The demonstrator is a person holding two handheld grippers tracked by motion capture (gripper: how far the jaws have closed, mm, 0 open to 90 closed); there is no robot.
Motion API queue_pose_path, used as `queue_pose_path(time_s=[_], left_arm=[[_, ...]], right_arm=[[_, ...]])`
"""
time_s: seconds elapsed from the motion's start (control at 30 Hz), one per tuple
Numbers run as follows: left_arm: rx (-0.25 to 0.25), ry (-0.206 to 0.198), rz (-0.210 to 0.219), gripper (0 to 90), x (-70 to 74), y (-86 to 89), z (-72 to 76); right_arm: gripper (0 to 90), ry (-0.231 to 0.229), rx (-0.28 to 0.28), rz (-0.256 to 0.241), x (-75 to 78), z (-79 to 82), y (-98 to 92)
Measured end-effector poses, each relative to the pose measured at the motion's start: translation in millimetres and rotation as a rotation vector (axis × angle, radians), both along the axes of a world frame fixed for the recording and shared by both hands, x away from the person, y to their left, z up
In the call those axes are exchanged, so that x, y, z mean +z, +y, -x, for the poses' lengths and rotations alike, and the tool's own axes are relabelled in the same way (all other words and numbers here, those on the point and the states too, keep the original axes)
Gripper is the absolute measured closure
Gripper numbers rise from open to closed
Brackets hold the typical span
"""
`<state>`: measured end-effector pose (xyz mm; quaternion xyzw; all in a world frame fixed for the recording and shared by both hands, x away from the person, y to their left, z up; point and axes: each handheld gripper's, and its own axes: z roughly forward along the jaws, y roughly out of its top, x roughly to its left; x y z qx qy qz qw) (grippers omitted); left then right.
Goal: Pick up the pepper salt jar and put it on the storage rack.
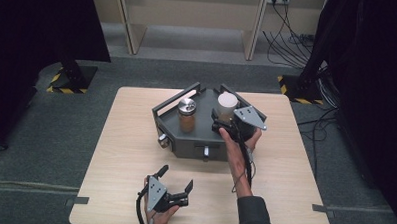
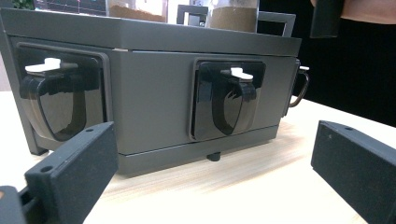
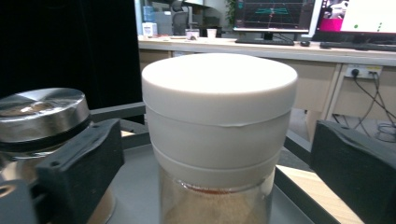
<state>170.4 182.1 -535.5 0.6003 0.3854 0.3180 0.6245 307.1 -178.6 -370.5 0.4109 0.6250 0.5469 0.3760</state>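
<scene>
The white-lidded jar (image 3: 219, 135) stands at the right rear of the grey tray (image 1: 173, 133), beside the metal-lidded jar (image 1: 187, 114). My right claw (image 1: 225, 124) is at it, jaws wide open on either side of the jar, not touching it that I can see. My left claw (image 1: 175, 183) rests low near the table's (image 1: 125, 149) front edge, well apart from the tray, jaws spread wide and holding nothing.

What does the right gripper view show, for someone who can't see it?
A glass jar with a thick white lid stands between the right gripper's open black fingers, not touched. A metal-lidded jar stands to its left on the grey tray.
</scene>
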Motion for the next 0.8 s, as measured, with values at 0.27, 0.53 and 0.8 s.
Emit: queue_pose_path(time_s=[0.27, 0.53, 0.8], left_arm=[[0.001, 0.0, 0.0, 0.3, 0.0, 0.0, 0.1], [0.002, 0.0, -0.003, 0.2, 0.2, 0.0, 0.2], [0.002, 0.0, -0.005, 0.3, 0.4, -0.6, 0.2]], right_arm=[[2.7, -0.017, 0.035, -0.034, -1.2, 10.7, -11.3], [1.5, -0.058, 0.069, -0.047, -9.7, 29.8, -26.6], [0.4, -0.093, 0.082, -0.062, -22.4, 51.1, -43.4]])
